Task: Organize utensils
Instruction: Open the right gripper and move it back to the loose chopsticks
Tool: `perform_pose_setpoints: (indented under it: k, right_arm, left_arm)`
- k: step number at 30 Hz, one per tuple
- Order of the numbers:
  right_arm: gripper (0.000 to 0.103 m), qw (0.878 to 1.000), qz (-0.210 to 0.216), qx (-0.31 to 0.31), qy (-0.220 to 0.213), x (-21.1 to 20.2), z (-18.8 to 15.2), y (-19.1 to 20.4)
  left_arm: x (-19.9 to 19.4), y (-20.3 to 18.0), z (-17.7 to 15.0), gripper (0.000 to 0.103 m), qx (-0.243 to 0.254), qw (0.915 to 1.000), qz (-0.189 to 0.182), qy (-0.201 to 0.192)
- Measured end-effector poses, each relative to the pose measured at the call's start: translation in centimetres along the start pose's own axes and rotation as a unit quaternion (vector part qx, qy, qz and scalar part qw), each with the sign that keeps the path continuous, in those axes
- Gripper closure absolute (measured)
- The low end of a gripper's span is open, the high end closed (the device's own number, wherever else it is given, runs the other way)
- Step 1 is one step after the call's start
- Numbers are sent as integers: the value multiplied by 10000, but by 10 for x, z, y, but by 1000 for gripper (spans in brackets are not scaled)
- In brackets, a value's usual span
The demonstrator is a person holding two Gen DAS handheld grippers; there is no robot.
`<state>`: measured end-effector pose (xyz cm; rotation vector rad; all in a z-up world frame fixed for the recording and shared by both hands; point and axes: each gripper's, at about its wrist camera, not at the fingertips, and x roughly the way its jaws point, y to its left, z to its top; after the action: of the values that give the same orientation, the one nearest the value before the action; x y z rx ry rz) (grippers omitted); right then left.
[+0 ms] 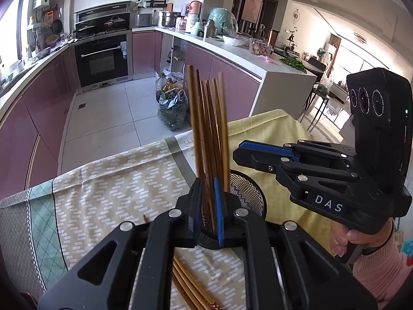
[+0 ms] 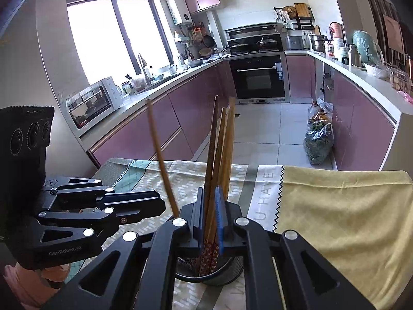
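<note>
Several brown chopsticks [image 1: 206,129] stand fanned out and upright between the pads of my left gripper [image 1: 207,183], which is shut on them. A black mesh cup [image 1: 250,193] sits just right of that gripper. In the right wrist view my right gripper [image 2: 209,191] is shut on a chopstick bundle [image 2: 219,155] whose patterned ends dip into the cup [image 2: 229,273] below. One chopstick [image 2: 160,152] leans off to the left. The two grippers meet over the cup: the right gripper [image 1: 236,153] reaches in from the right, the left gripper [image 2: 162,204] from the left. More chopsticks [image 1: 188,284] lie on the cloth under my left gripper.
A patterned tablecloth [image 1: 116,180] and a yellow cloth [image 2: 335,219] cover the table, whose far edge drops to the kitchen floor. Bags of greens [image 1: 171,108] stand on the floor beyond. A hand in a pink sleeve [image 1: 361,240] holds the right gripper.
</note>
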<state>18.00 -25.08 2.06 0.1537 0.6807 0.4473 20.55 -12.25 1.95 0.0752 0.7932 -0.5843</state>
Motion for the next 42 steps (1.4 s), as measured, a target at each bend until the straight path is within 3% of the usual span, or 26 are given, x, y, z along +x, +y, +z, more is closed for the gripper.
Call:
perform_pose_setpoints:
  k: [6, 16, 19, 29, 42]
  right_arm:
    - [88, 9999, 104, 6, -17, -5, -8, 2]
    - [71, 9971, 639, -351, -213, -44, -40, 35]
    - [62, 9959, 792, -415, -110, -49, -55, 44]
    - [62, 9912, 933, -213, 917, 0, -109, 58]
    - [62, 9882, 704, -275, 1332, 25, -136, 73]
  left_arm:
    - [-4, 8, -19, 89, -195, 9998, -48, -81]
    - [-44, 25, -67, 72, -444, 9976, 146, -517]
    - [-43, 29, -89, 70, -446, 9980, 251, -359]
    - [-6, 45, -158, 70, -709, 9959, 200, 527]
    - [8, 35, -177, 70, -619, 9946, 332, 769]
